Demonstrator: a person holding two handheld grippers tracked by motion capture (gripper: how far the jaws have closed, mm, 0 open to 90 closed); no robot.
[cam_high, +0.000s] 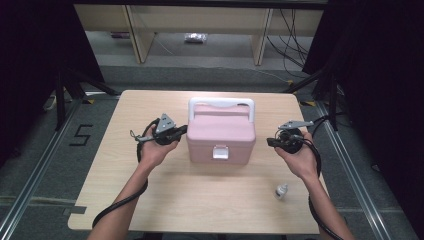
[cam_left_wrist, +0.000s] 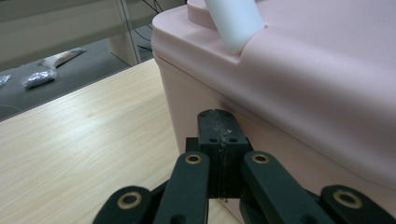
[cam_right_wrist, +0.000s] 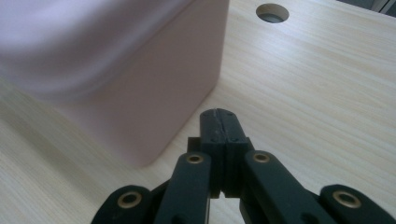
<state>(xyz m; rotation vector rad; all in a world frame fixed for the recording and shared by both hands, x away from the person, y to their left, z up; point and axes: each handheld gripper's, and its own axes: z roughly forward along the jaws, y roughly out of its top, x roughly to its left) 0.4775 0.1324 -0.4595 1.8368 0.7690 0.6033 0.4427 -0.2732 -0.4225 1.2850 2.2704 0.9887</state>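
On table (cam_high: 150, 190): one pink box (cam_high: 220, 135), one small bottle (cam_high: 281, 191); two tools, left tool (cam_high: 183, 130) and right tool (cam_high: 270, 142), clenched empty.

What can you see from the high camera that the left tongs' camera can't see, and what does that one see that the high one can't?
The high view takes in the whole pink box with its white latch, a small bottle near the table's edge, both hands, and the right tongs beside the box.

The left gripper view gives a close look at the left tongs, shut with nothing between them, tips right up against the box's side below the lid's seam.

Both show the pink box, its white handle, the wooden table and the left tongs.
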